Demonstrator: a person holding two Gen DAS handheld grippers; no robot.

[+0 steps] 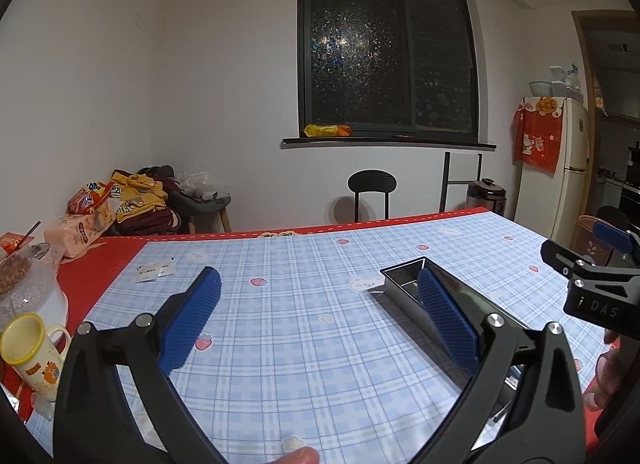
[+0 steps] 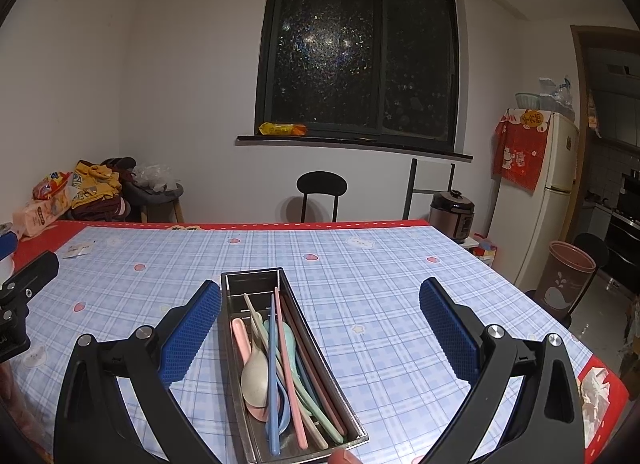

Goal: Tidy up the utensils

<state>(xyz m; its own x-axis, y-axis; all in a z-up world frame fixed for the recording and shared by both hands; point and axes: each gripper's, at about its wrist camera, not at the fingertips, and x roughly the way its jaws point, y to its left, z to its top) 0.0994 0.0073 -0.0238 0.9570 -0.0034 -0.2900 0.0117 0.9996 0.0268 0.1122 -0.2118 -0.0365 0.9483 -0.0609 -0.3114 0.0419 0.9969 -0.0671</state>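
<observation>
A: Right gripper (image 2: 320, 316): we see the blue ribbed pads (image 2: 188, 336) spread wide, holding nothing. The long stainless-steel utensil tray (image 2: 236, 348) sits between the fingers, nearer the left pad and just beside it; contact we cannot confirm.

B: Tray contents from the right wrist?

A: Pastel plastic utensils lying lengthwise: a beige spoon (image 2: 255, 378) bowl-up on top, a pink spoon (image 2: 241, 338) under it, blue chopsticks (image 2: 273, 376), pink chopsticks (image 2: 290, 376), a green spoon (image 2: 304, 384), and dark red chopsticks (image 2: 316, 368) along the right wall. The far end of the tray is bare metal.

B: Left gripper?

A: Left gripper (image 1: 320, 310) is also spread wide, nothing between the pads. Its right pad (image 1: 448, 316) overlaps the same steel tray (image 1: 404, 268) in view; we cannot tell if it touches. The tray runs off toward the lower right behind that finger.

B: Surroundings?

A: Tray rests on the blue plaid tablecloth with strawberry prints (image 2: 380, 284), over a red cloth edge (image 1: 92, 268). At the table's left edge we have a yellow-rimmed cartoon mug (image 1: 28, 352) and a tissue pack (image 1: 80, 232). A black round-backed chair (image 2: 321, 188) stands beyond the table under the dark window (image 2: 360, 52). The other gripper's black body (image 1: 592, 280) shows at the right of the left wrist view.
</observation>
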